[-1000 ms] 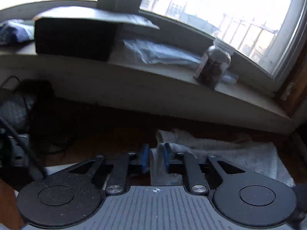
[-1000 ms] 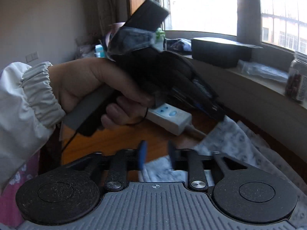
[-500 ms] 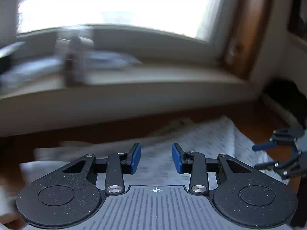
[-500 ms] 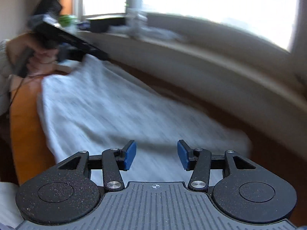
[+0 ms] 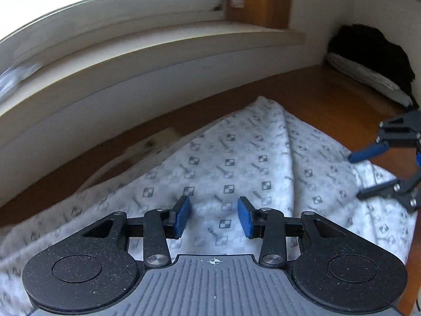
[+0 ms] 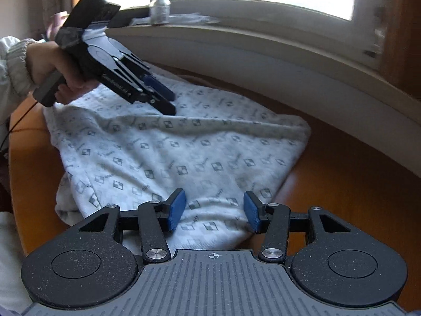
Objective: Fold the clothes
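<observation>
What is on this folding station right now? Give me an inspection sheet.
Surface: wooden table, bare beside the cloth.
Job's things: white patterned garment lying spread, wrinkled.
Clutter: glass jar on the windowsill; dark bundle in the corner.
Grippers: left claw opening, right claw open, both over the garment, nothing pinched.
Cables: thin cord below the left hand.
Surroundings: bright window, wooden frame.

Both grippers let go and swing along the cloth

The left gripper [image 5: 213,216], pinching the white square-patterned cotton garment [image 6: 184,152] a second ago, now has its jaws opening, nothing between them; the right gripper [image 6: 214,212] also stands open, and both have swung away from the cluttered window end.
</observation>
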Action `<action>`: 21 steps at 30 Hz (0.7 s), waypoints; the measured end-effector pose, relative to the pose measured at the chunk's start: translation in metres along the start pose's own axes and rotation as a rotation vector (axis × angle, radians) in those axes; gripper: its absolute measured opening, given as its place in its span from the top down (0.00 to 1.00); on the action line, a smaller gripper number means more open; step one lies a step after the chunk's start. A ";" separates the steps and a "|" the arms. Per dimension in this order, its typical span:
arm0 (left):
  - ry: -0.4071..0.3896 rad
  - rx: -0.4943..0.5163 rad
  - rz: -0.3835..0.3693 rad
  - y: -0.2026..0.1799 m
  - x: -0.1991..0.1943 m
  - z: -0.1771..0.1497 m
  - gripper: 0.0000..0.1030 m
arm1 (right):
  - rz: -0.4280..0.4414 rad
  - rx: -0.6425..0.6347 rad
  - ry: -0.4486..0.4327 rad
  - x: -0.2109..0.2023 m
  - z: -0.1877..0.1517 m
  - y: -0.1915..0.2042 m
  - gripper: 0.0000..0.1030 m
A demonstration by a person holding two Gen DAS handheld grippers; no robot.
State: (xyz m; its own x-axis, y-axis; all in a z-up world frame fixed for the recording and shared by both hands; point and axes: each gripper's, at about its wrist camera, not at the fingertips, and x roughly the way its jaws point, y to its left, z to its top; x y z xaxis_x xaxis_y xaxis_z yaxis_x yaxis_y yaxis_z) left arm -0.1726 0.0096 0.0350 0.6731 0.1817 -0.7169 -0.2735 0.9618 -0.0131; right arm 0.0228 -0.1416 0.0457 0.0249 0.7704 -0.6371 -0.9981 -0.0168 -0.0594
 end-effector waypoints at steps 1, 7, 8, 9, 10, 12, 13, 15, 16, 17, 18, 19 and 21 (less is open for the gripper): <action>-0.004 0.005 -0.005 -0.008 0.006 0.005 0.58 | -0.017 0.009 0.002 -0.006 -0.005 -0.008 0.53; -0.040 0.042 -0.068 -0.064 0.055 0.047 0.58 | -0.147 0.099 0.023 -0.048 -0.041 -0.072 0.53; -0.051 0.057 -0.080 -0.076 0.065 0.055 0.58 | -0.181 0.116 0.028 -0.055 -0.047 -0.084 0.53; -0.062 0.067 -0.090 -0.087 0.074 0.061 0.58 | -0.220 0.128 0.034 -0.062 -0.053 -0.095 0.53; -0.073 0.074 -0.099 -0.097 0.083 0.066 0.58 | -0.257 0.138 0.041 -0.068 -0.059 -0.105 0.53; -0.089 0.077 -0.114 -0.114 0.096 0.077 0.56 | -0.319 0.154 0.055 -0.081 -0.069 -0.123 0.53; -0.096 0.075 -0.122 -0.121 0.103 0.082 0.56 | -0.347 0.162 0.061 -0.087 -0.074 -0.131 0.53; -0.098 0.072 -0.140 -0.136 0.114 0.092 0.56 | -0.394 0.194 0.067 -0.098 -0.084 -0.146 0.52; -0.097 0.074 -0.151 -0.141 0.118 0.097 0.56 | -0.414 0.214 0.068 -0.103 -0.088 -0.152 0.52; -0.105 0.082 -0.154 -0.144 0.120 0.100 0.56 | -0.430 0.236 0.071 -0.108 -0.090 -0.156 0.52; -0.118 0.093 -0.152 -0.146 0.120 0.102 0.56 | -0.443 0.253 0.056 -0.114 -0.092 -0.157 0.51; -0.127 0.101 -0.146 -0.147 0.122 0.105 0.56 | -0.451 0.266 0.019 -0.119 -0.093 -0.152 0.51; -0.143 0.100 -0.128 -0.147 0.128 0.113 0.56 | -0.451 0.291 -0.054 -0.127 -0.093 -0.141 0.52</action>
State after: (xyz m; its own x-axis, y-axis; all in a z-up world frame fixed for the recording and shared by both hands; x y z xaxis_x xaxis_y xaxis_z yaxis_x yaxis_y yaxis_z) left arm 0.0314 -0.0856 0.0238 0.7905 0.0767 -0.6076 -0.1145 0.9931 -0.0235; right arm 0.1657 -0.2961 0.0638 0.4593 0.6923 -0.5566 -0.8636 0.4948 -0.0972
